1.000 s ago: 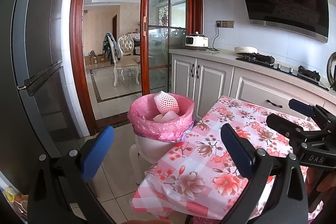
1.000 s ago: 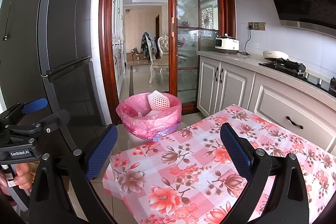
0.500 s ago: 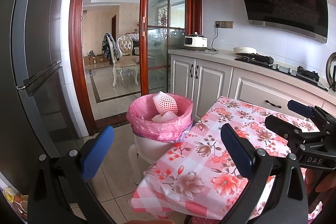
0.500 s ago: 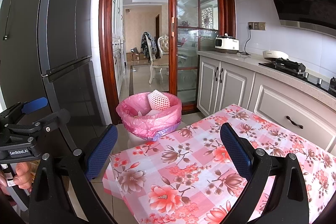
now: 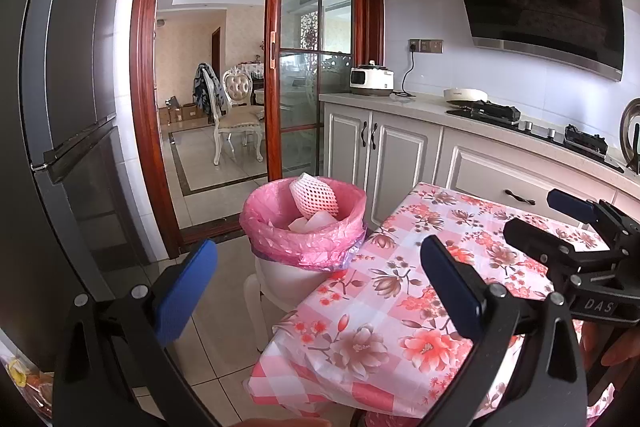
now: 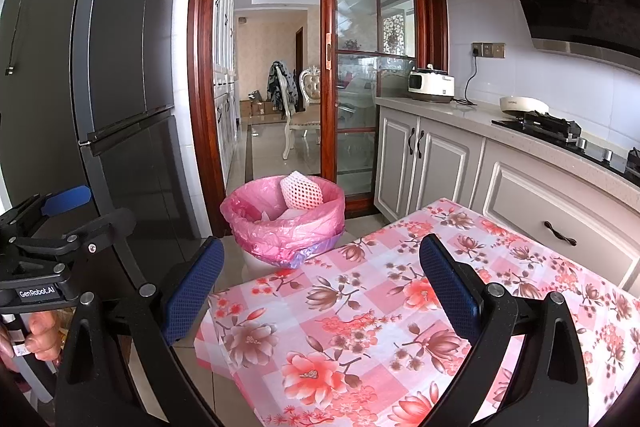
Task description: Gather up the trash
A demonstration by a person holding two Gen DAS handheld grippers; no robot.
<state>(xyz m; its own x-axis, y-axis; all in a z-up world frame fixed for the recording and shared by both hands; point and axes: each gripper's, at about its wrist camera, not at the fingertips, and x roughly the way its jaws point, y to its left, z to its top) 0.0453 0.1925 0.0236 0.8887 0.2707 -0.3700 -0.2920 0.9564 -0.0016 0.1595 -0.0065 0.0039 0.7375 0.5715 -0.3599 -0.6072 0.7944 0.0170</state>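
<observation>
A white bin with a pink liner (image 5: 304, 235) (image 6: 280, 227) stands on the floor beside the far left corner of the table with the pink floral cloth (image 5: 400, 307) (image 6: 380, 315). A pink foam fruit net (image 5: 314, 195) (image 6: 301, 190) and some white trash lie in the bin. My left gripper (image 5: 316, 287) is open and empty, held above the table's left edge, well back from the bin. My right gripper (image 6: 320, 283) is open and empty above the table. Each gripper shows at the other view's edge: the right one (image 5: 576, 227), the left one (image 6: 56, 223).
A dark fridge (image 6: 100, 67) stands at the left. White cabinets with a counter and gas hob (image 5: 500, 115) run along the right. A sliding glass door (image 5: 312, 67) behind the bin opens onto a dining room with a chair (image 5: 236, 119).
Both views have barely shifted; the bin sits very slightly lower and closer in the left wrist view. Both grippers stay open and empty.
</observation>
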